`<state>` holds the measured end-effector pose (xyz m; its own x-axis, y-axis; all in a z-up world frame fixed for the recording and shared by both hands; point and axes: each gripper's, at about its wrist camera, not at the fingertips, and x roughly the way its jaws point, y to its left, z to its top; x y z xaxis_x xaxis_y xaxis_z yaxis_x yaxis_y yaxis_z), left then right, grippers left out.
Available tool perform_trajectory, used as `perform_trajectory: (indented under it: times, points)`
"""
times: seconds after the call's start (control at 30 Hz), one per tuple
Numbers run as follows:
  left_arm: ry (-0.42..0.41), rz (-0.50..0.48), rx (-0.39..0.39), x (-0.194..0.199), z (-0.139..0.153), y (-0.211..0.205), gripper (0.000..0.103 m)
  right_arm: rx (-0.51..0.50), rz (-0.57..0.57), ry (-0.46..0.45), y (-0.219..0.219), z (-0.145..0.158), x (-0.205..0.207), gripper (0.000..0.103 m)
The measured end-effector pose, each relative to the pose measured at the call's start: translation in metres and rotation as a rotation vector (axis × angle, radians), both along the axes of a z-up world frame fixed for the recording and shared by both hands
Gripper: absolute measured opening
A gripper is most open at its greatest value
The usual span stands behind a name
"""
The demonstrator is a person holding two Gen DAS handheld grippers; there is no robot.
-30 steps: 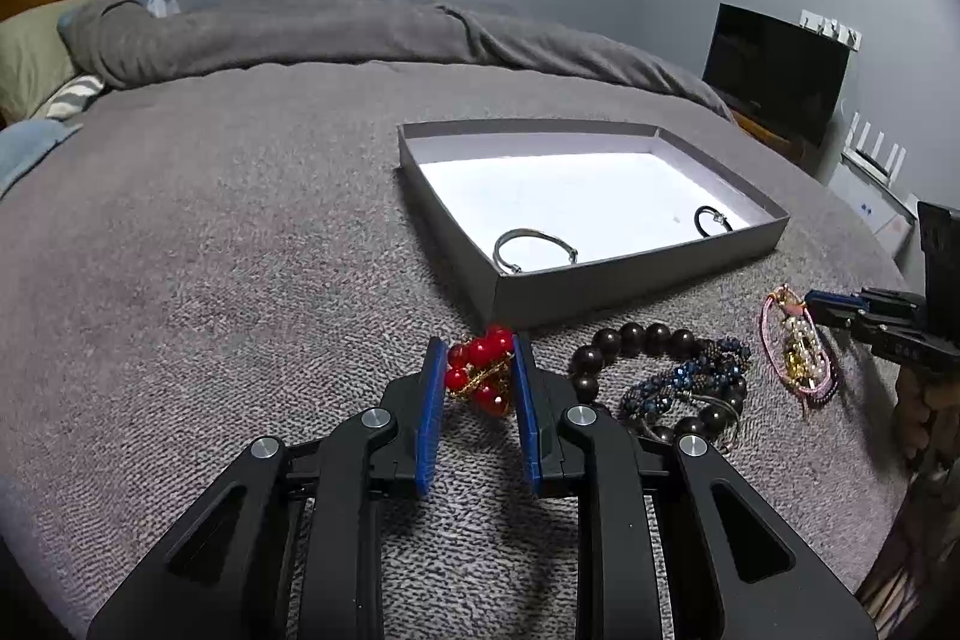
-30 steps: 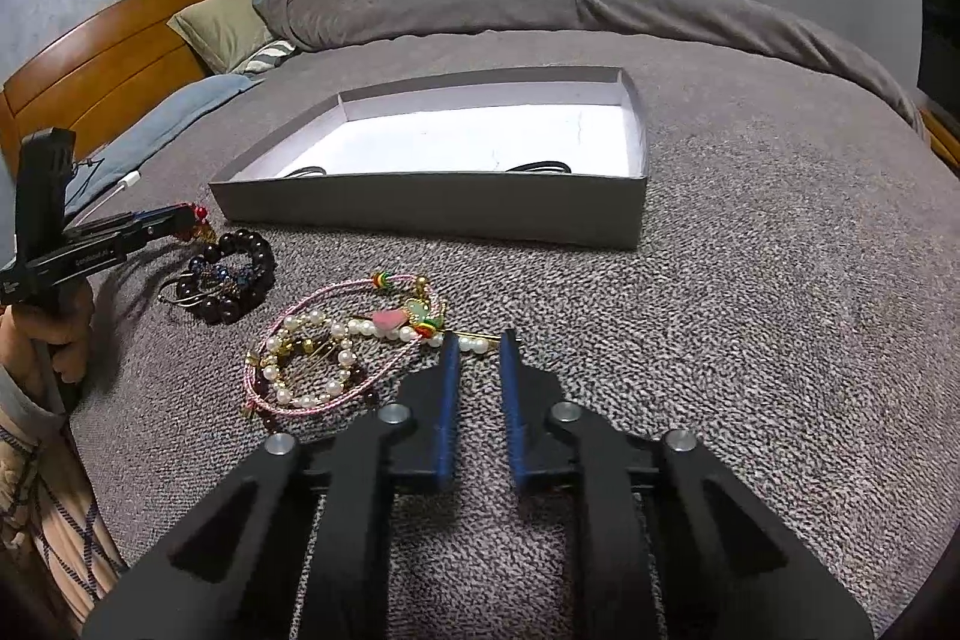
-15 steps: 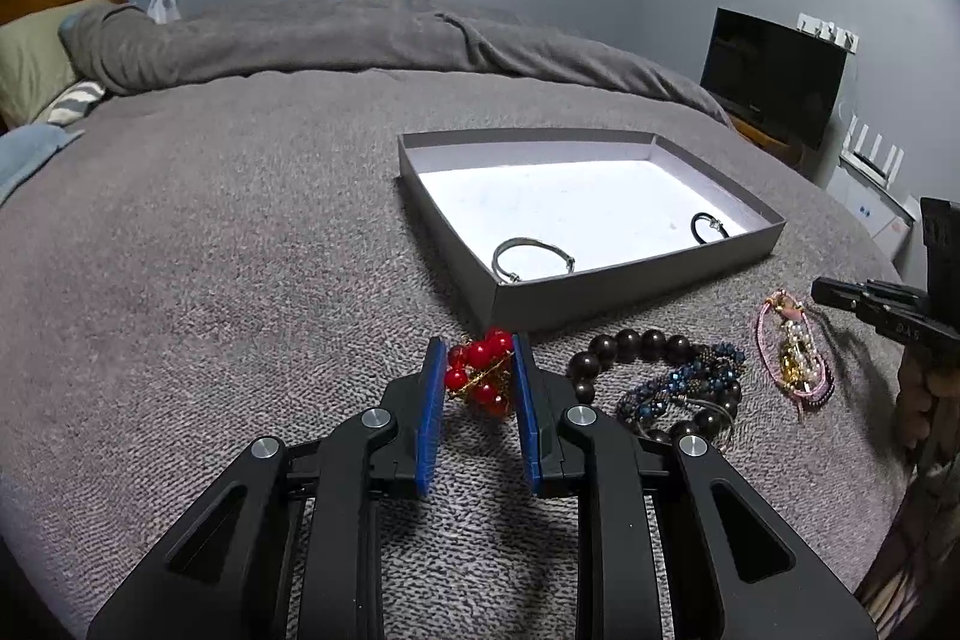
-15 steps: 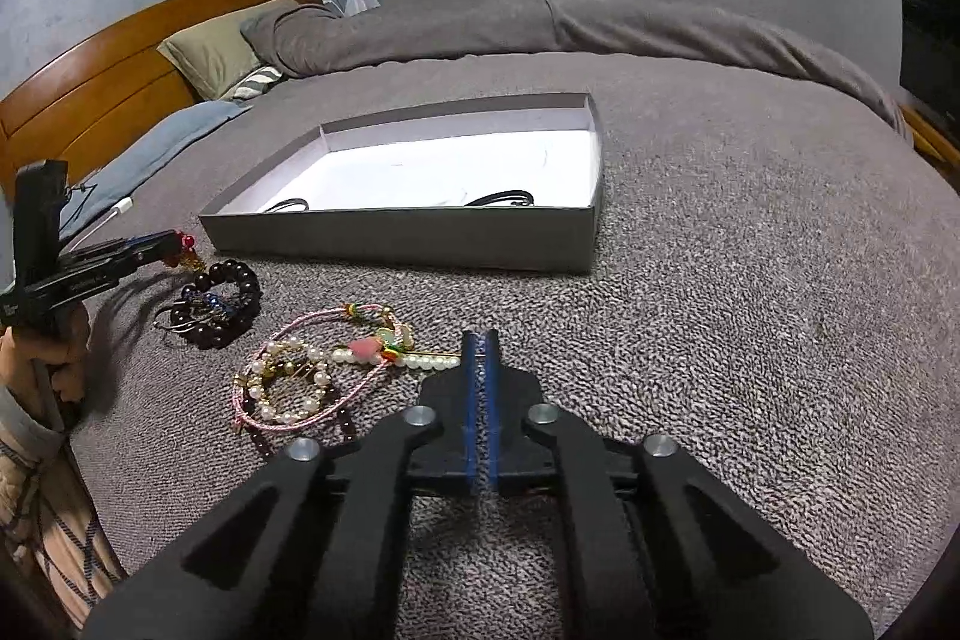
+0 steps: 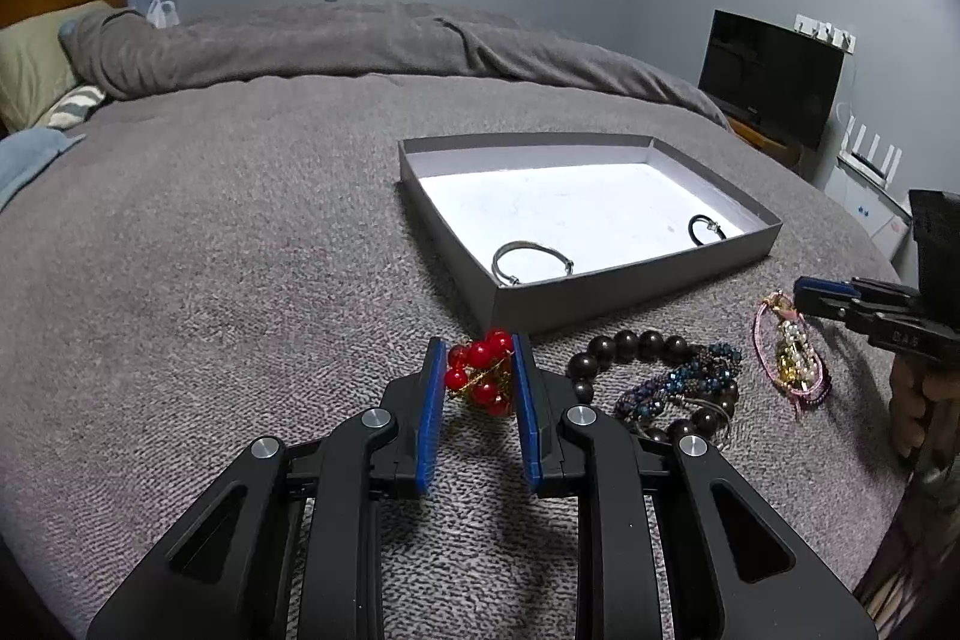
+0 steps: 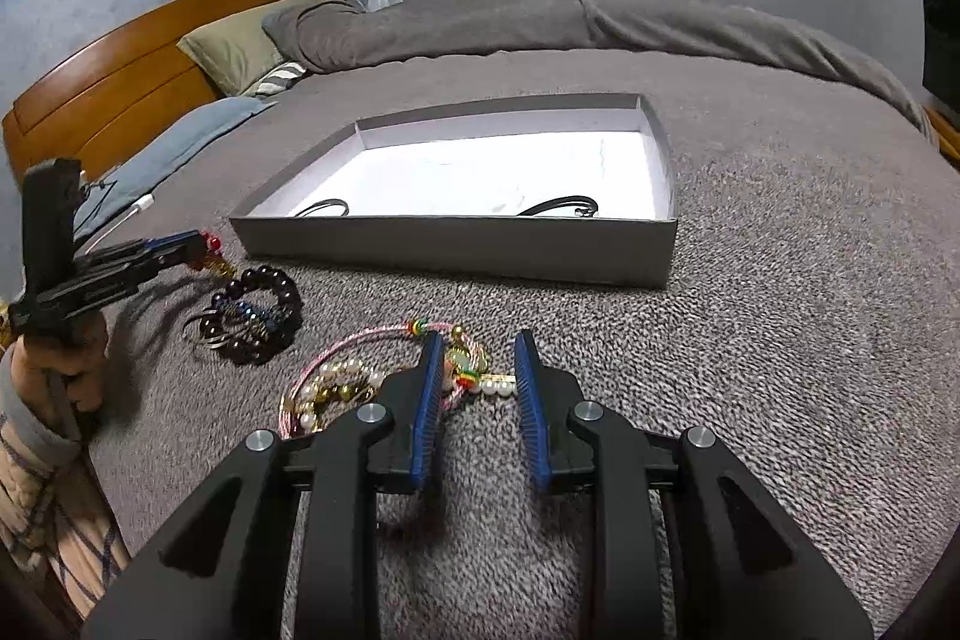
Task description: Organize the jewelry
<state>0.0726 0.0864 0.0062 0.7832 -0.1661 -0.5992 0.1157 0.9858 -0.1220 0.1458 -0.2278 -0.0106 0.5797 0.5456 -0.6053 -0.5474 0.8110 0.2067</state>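
Observation:
My left gripper is shut on a red bead bracelet just above the grey bedspread, close to the near corner of the grey box. Inside the box lie a silver bangle and a black band. My right gripper has its jaws opening. They straddle the near end of a pile of pink cord and pearl jewelry, and the pads do not press on it. From the left wrist view the right gripper hovers over that pile.
A dark wooden bead bracelet and a blue beaded one lie together between the two grippers. A rolled grey duvet and pillows lie at the far side. A TV stands to the right.
My right gripper closed fully with nothing in it, then reopened, and its fingers now reach around the end of the pearl pile. The left gripper kept still with the red bracelet.

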Motion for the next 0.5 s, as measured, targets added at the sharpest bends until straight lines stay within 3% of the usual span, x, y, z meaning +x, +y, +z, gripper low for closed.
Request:
perform_trajectory:
  times: [0.1, 0.3, 0.5]
  points:
    - [-0.005, 0.001, -0.004, -0.002, 0.001, 0.002, 0.023, 0.009, 0.02, 0.032, 0.005, -0.004, 0.005, 0.006]
    - [-0.029, 0.002, -0.01, -0.004, 0.006, 0.002, 0.023, 0.055, 0.045, -0.001, 0.002, 0.004, -0.003, 0.005]
    - [-0.061, -0.013, -0.015, -0.004, 0.014, -0.005, 0.023, 0.119, 0.034, -0.091, -0.008, 0.028, -0.013, 0.005]
